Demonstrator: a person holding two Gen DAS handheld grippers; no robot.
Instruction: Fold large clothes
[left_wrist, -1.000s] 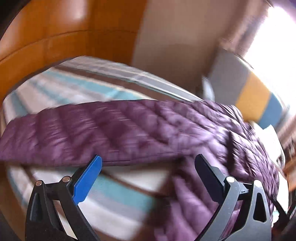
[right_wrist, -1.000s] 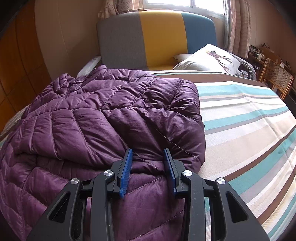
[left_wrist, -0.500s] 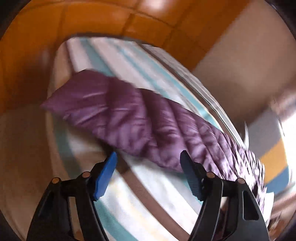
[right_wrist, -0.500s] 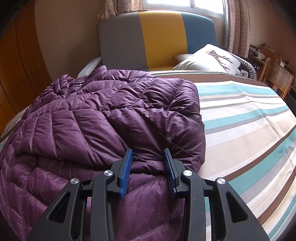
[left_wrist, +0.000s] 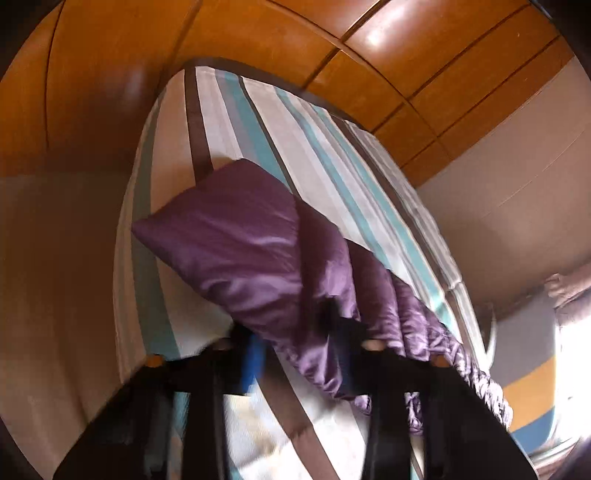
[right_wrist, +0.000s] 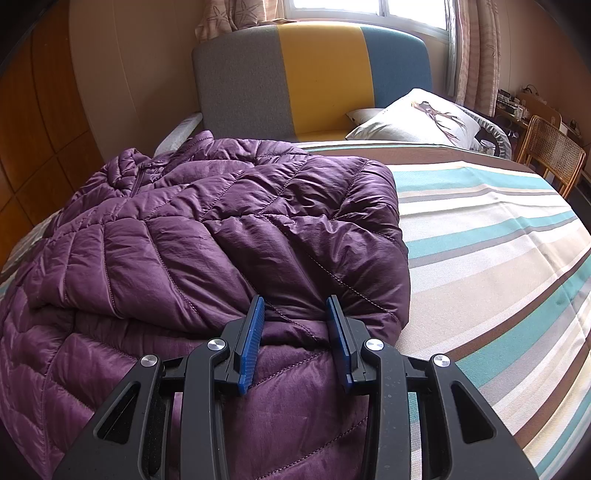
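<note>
**Puffer jacket half-folded on striped bed, both grippers at the cloth**

A purple quilted jacket (right_wrist: 207, 236) lies along the left side of a striped bed (right_wrist: 498, 258), its body already doubled over itself, collar toward the grey, yellow and teal headboard (right_wrist: 314, 77). The right gripper (right_wrist: 295, 332) rests at the near edge of the fold, its blue-padded jaws partly closed with a ridge of the padded fabric bunched between them. The left gripper (left_wrist: 299, 354), seen through motion blur, reaches a long flat part of the jacket (left_wrist: 258, 258), possibly a sleeve, stretched over the bed; cloth sits between its jaws, but whether they pinch it cannot be told. The garment looks light, puffy and slick-shelled, likely to spring back and slide unless gripped at a stitched seam, hem or cuff instead of a loose quilted panel. The jacket's far sleeve and lower hem are hidden under the fold, and the left fingertips are smeared dark. A white pillow (right_wrist: 417, 118) sits by the headboard, a wicker chair (right_wrist: 554, 155) beyond.
</note>
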